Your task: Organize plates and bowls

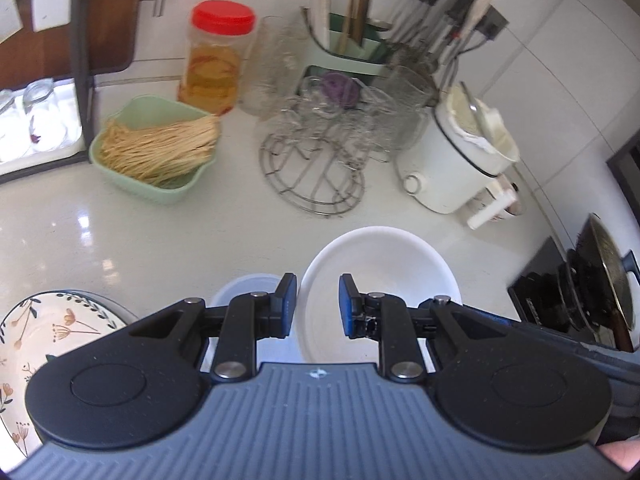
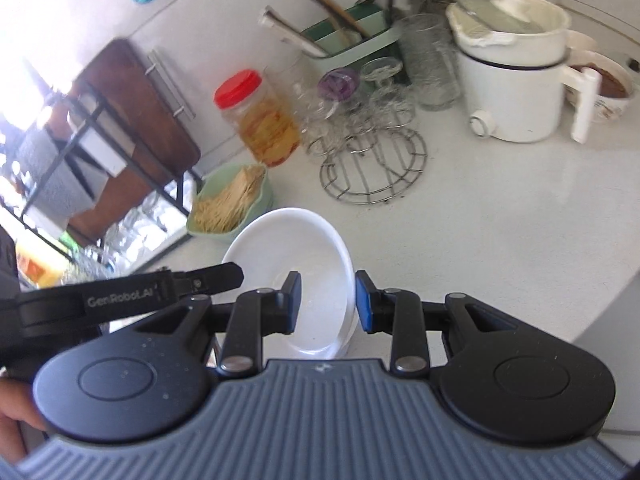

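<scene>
White round glazed bowl (image 2: 288,276): right gripper (image 2: 328,300) straddles its 3 o'clock rim, jaws wide; left gripper (image 1: 318,304) also wide, empty; smooth rim may slip

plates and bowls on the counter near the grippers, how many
3: a white bowl ahead of the left gripper, a smaller pale bowl beside it, a floral plate far left. More may be hidden.
</scene>
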